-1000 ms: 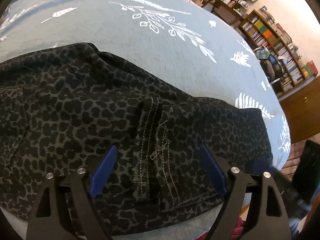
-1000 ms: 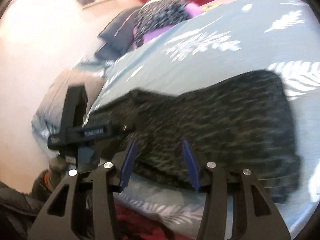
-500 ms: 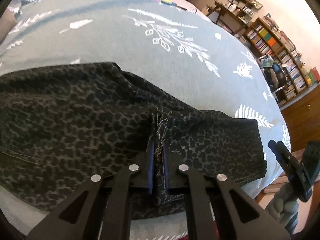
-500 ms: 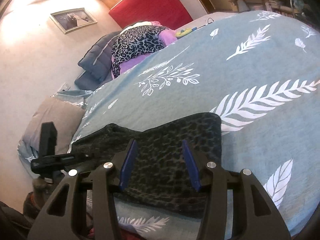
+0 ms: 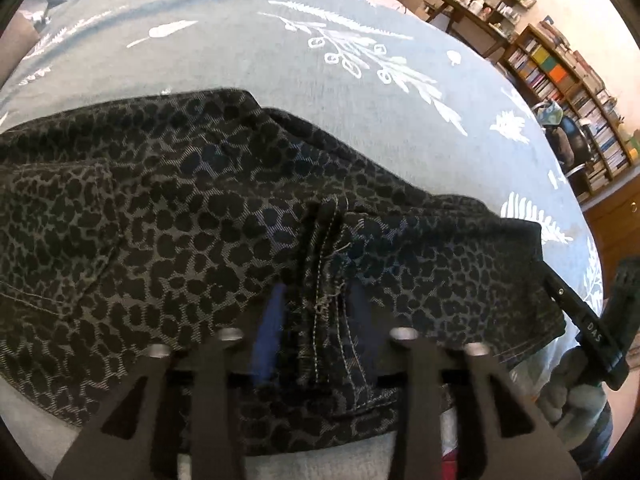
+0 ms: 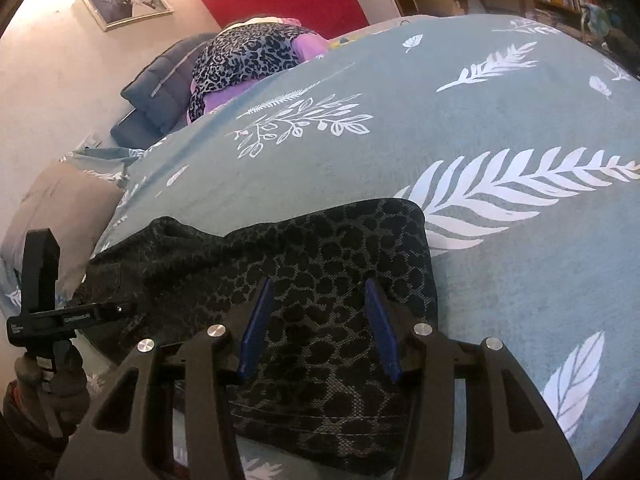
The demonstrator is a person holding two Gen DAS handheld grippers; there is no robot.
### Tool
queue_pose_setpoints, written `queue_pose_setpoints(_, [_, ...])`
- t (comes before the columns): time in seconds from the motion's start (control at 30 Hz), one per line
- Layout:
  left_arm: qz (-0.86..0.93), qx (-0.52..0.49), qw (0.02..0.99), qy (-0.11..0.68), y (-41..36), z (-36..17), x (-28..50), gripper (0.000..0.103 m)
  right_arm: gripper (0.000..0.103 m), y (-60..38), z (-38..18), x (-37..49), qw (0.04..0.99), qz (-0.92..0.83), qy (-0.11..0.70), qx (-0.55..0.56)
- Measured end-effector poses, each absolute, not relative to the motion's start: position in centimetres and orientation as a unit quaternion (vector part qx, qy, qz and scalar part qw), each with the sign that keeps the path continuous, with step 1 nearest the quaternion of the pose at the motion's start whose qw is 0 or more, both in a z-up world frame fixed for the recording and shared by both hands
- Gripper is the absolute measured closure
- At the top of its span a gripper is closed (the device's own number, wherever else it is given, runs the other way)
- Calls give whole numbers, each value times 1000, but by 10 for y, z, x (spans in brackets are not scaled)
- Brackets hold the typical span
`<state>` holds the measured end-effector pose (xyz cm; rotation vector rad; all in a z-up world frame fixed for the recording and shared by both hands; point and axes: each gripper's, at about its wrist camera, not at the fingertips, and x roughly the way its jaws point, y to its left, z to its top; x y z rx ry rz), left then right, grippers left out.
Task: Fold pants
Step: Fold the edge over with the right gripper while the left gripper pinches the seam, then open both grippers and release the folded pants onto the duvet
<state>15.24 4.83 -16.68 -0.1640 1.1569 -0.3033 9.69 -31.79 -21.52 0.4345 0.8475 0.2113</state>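
Dark leopard-print pants [image 5: 160, 220] lie folded lengthwise across a teal bedspread [image 5: 280, 80] printed with white leaves. My left gripper [image 5: 316, 300] points down at the stitched seam near the front edge. Its jaws are opening, with a raised ridge of seam fabric standing between the blue pads. My right gripper [image 6: 318, 292] is open low over the end of the pants [image 6: 340, 240], its pads apart with flat fabric beneath them. The right gripper's body [image 5: 592, 320] shows past the pants' right end in the left wrist view.
A heap of leopard and purple clothes [image 6: 248, 56] and a dark pillow [image 6: 160, 88] lie at the head of the bed. Bookshelves [image 5: 560, 80] stand beyond the bed's right side. The bed's front edge runs just under both grippers.
The left jaws shut on the seam, then parted again, leaving the fabric pinched up. The right gripper came closer and lower over the pants' end.
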Motion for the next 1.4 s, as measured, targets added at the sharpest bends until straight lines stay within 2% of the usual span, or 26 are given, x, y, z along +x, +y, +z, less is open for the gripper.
queue_pose_setpoints(0.03, [-136, -77, 831, 534, 52, -161, 150, 46, 54, -318, -211, 95, 883, 102, 404, 214])
queue_pose_setpoints(0.1, [-120, -70, 845, 517, 59, -151, 146, 44, 54, -317, -202, 91, 885, 107, 396, 219])
queue_pose_setpoints(0.17, [-107, -69, 852, 507, 70, -145, 141, 38, 54, -313, -192, 88, 891, 111, 385, 212])
queue_pose_setpoints(0.47, [11, -130, 870, 476, 169, -124, 114, 37, 54, -275, -184, 83, 893, 144, 392, 166])
queue_pose_setpoints(0.6, [62, -160, 874, 454, 215, -116, 99, 27, 54, -256, -181, 82, 890, 167, 397, 149])
queue_pose_setpoints(0.93, [128, -254, 852, 440, 292, -128, 79, 25, 54, -220, -183, 83, 881, 199, 413, 116])
queue_pose_setpoints(1.4, [117, -299, 845, 428, 303, -148, 93, 20, 54, -205, -184, 83, 876, 207, 424, 102])
